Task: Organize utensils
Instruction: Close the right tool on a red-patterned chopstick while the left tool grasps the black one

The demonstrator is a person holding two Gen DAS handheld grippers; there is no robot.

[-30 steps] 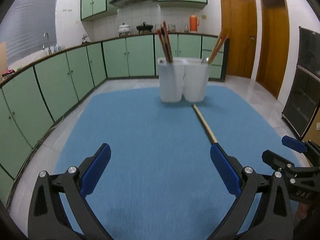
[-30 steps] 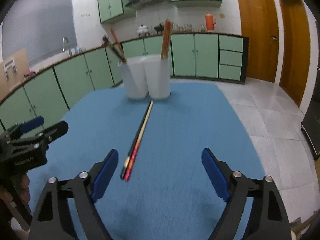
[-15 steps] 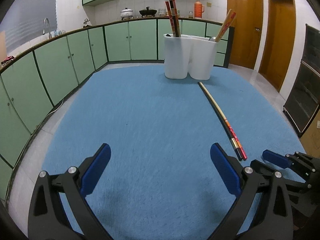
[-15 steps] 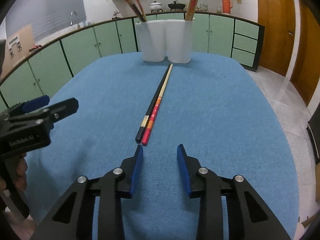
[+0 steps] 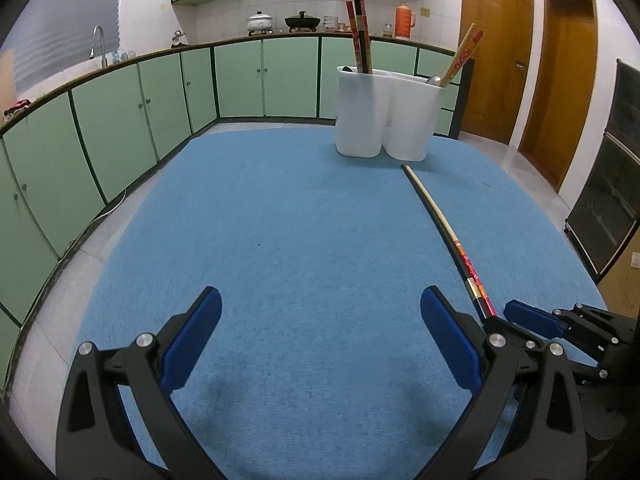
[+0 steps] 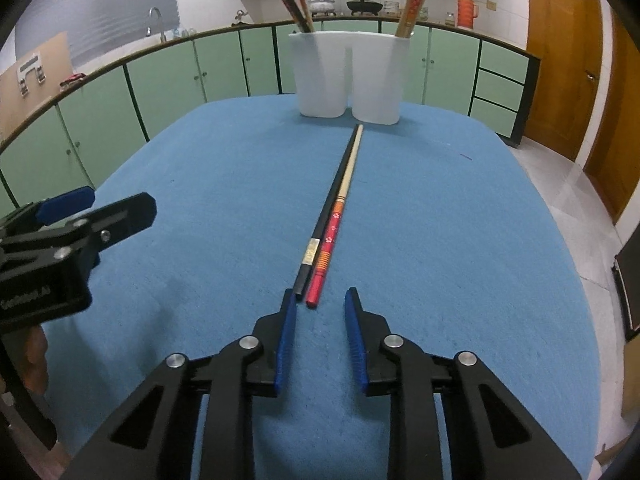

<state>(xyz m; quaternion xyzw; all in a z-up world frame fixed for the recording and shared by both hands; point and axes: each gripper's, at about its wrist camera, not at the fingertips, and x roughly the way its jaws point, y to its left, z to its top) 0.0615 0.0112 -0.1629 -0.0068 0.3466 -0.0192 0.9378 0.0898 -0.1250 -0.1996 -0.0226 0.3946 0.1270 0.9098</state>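
Observation:
Two chopsticks lie side by side on the blue table: a black one [image 6: 324, 216] and a red-and-cream one [image 6: 338, 216]. They also show in the left wrist view [image 5: 448, 236]. Their tips point at a white two-compartment holder [image 6: 348, 80], also in the left wrist view [image 5: 384, 114], with several chopsticks in it. My right gripper [image 6: 320, 300] is partly open, its tips just short of the near ends of the pair. My left gripper [image 5: 320, 304] is wide open and empty, to the left of the pair.
The blue table [image 5: 300, 220] ends at rounded edges. Green kitchen cabinets [image 5: 140, 96] run along the left and back. Wooden doors [image 5: 560, 80] stand at the right. The left gripper shows in the right wrist view [image 6: 76, 216], the right gripper in the left wrist view [image 5: 532, 316].
My right gripper has narrowed from wide open and moved forward to the near ends of the chopsticks. Both grippers have come lower and closer to the holder.

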